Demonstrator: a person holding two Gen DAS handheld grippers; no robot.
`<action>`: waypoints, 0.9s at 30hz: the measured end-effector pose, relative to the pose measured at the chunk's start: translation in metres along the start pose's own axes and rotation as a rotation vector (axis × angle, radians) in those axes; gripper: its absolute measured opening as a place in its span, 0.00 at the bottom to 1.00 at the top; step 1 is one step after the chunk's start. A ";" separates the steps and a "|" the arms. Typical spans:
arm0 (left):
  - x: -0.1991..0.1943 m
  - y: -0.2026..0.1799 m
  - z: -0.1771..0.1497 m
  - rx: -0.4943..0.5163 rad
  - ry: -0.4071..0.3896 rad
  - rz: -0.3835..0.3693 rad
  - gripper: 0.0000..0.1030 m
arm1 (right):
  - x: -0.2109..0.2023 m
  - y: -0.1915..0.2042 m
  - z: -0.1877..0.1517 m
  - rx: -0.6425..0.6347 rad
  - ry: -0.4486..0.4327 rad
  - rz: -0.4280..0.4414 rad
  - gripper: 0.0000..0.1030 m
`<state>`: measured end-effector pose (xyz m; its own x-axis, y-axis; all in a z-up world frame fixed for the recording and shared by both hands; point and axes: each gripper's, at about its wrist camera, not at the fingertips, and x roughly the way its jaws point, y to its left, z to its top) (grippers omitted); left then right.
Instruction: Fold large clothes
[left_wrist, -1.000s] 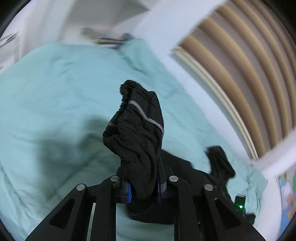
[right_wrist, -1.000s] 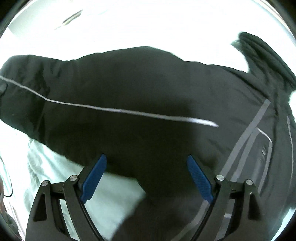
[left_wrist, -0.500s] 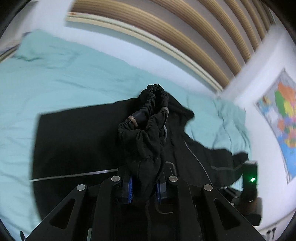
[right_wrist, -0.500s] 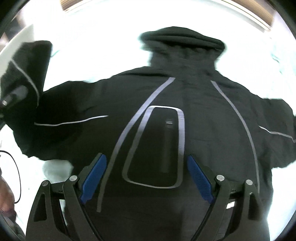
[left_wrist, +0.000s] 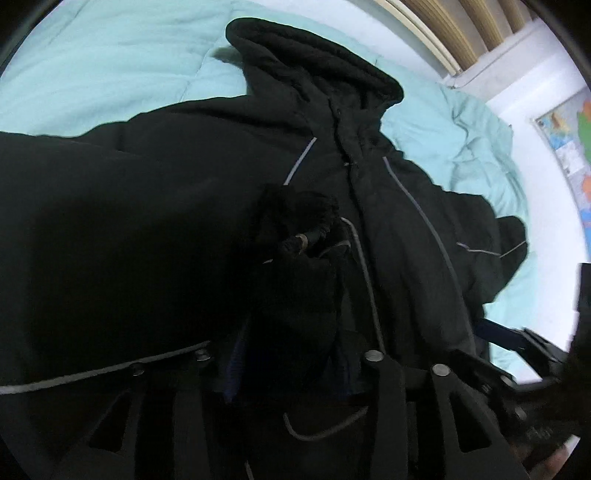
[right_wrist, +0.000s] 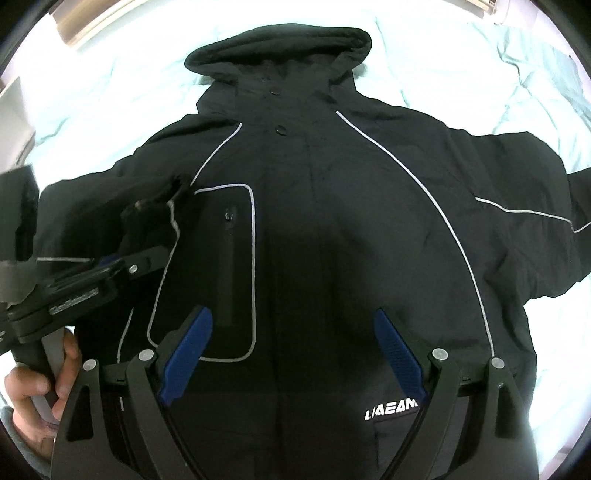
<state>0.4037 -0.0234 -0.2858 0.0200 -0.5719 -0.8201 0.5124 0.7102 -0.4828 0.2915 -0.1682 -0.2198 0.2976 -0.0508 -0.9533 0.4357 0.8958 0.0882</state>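
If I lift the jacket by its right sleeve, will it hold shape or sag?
The jacket looks puffy and creased, so it should sag rather than hold shape. The cuff between the opening left tool is bunched, so floppy. The shell looks smooth, possibly slippery.

- You can read one white logo on the black jacket, low on its front toward the hem: roughly "LIAEAN", its end cut off behind your right-hand tool.
- The wall map carries no legible lettering.
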 end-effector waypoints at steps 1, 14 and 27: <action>-0.003 0.002 -0.003 -0.007 0.010 -0.010 0.54 | 0.001 -0.002 0.002 0.007 0.000 0.018 0.88; -0.087 0.015 -0.046 -0.092 0.016 -0.019 0.61 | 0.045 0.044 0.040 0.049 0.056 0.336 0.89; -0.142 0.033 -0.024 -0.127 -0.187 0.121 0.61 | 0.004 0.031 0.044 0.091 -0.045 0.442 0.33</action>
<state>0.3975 0.0913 -0.1927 0.2387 -0.5369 -0.8091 0.3845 0.8174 -0.4290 0.3429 -0.1602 -0.2080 0.5075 0.3073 -0.8050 0.3307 0.7932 0.5113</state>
